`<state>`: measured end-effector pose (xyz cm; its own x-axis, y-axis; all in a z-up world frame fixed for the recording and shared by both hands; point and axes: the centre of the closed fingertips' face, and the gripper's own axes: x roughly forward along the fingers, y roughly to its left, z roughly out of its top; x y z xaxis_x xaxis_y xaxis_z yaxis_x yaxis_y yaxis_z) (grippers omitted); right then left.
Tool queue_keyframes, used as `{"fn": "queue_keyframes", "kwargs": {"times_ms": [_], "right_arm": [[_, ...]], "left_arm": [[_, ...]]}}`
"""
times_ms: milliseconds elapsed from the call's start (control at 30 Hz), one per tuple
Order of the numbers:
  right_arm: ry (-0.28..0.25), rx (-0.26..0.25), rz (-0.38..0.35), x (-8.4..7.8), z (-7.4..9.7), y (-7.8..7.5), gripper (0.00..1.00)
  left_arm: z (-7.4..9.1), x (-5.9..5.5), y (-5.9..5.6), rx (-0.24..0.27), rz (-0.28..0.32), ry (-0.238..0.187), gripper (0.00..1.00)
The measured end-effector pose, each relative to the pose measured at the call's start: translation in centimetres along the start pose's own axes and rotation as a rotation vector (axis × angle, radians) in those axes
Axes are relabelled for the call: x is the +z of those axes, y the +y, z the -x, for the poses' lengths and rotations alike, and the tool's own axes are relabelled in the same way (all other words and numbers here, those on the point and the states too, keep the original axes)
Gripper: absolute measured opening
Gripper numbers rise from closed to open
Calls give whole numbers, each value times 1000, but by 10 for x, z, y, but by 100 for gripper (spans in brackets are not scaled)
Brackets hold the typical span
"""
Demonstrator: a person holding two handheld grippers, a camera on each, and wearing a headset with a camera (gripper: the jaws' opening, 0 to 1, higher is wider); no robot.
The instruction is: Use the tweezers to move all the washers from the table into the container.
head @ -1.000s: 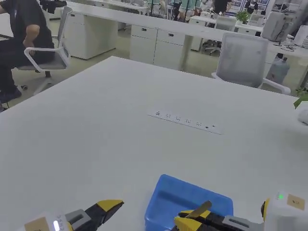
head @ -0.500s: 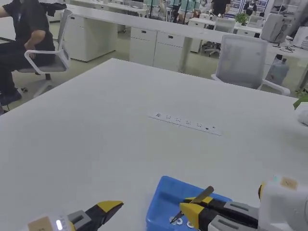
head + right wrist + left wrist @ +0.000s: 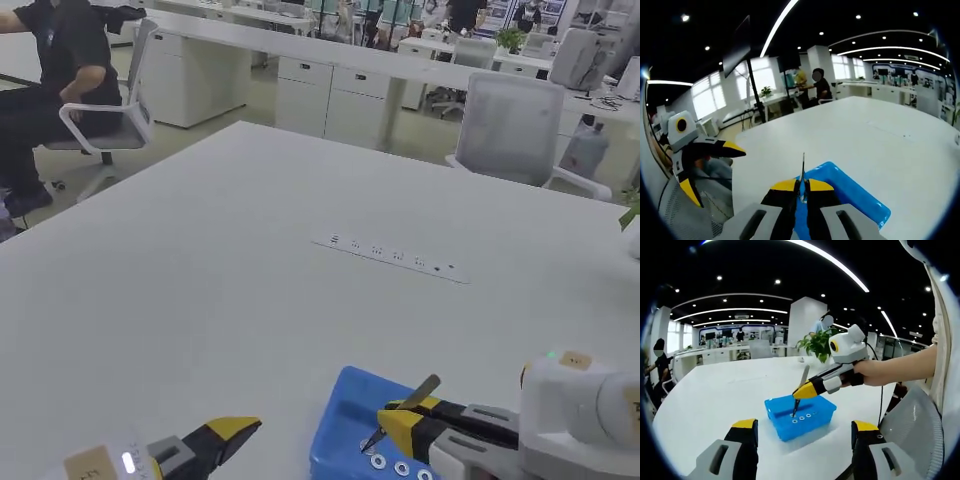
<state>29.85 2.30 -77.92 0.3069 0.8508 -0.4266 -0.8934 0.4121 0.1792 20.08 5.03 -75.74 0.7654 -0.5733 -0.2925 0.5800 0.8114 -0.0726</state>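
White counter (image 3: 200,300), open office behind. Head view: right tongs (image 3: 398,424) clamped on tweezers (image 3: 425,389), tips down inside blue container (image 3: 340,420) just beside the washers (image 3: 401,468); left tongs (image 3: 232,433) low, near the container's left side. Left gripper view: own jaws spread wide, holding nothing; a forearm reaching in level from the right. Right gripper view: jaws narrow around the tweezers, above the container.
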Motion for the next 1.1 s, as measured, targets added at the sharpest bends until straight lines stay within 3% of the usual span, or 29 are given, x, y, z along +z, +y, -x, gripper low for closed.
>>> {"fn": "queue_keyframes", "kwargs": {"times_ms": [433, 1100], "right_arm": [[41, 0, -4, -9, -13, -12, 3], [100, 9, 15, -21, -31, -18, 3]], "left_arm": [[0, 1, 1, -3, 20, -3, 76], [0, 1, 1, -1, 23, -2, 76]]}}
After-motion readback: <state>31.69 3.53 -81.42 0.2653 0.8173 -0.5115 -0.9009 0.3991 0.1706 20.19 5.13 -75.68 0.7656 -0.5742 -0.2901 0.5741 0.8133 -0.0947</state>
